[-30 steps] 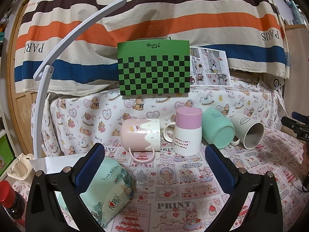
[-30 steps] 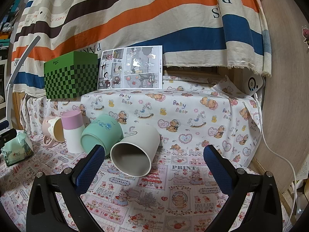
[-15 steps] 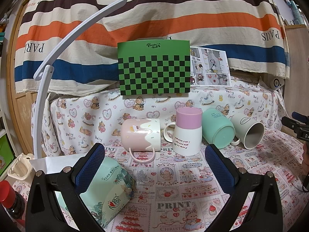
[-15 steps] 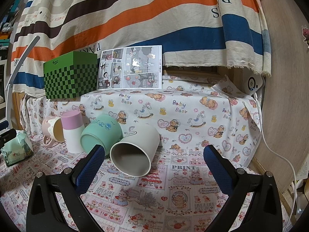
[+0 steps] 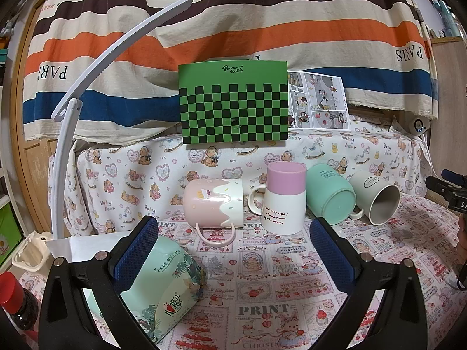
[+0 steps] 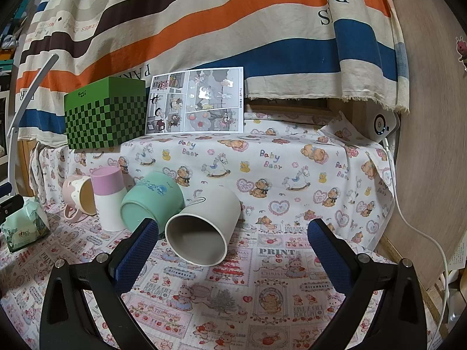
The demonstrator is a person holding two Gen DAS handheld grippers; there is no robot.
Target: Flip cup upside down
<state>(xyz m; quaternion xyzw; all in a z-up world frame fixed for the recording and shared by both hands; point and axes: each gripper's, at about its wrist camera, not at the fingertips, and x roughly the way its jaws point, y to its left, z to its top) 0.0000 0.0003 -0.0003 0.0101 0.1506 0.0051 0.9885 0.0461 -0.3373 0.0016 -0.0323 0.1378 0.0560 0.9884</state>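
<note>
Even, warm indoor light; soft shadows; sharp focus; strong fisheye bending and dark vignette at the edges

Pads (image 5: 134, 255): dark blue, on black fingers.
Tablecloth (image 6: 262, 300): white with pink-red strawberry and "PRINT" patches.
Back cloth (image 6: 292, 169): white, bears, hearts, rocking horses.
Drape (image 5: 233, 29): cream with brown, orange and blue stripes.
Box (image 5: 233, 105): green, lower part black-green checks.
Sheet (image 6: 197, 102): grey comic panels.
Pink mug (image 5: 214, 204): pink with white drip and sprinkles.
Tall cup (image 5: 284, 198): lilac top, white below, dark writing.
Teal mug (image 6: 151, 199): mint, blue drawing.
Grey mug (image 6: 204, 227): pale grey.
Pack (image 5: 166, 291): mint, leaf print.
Lamp arm (image 5: 87, 87): white.
Bottle cap (image 5: 10, 290): red.
</note>
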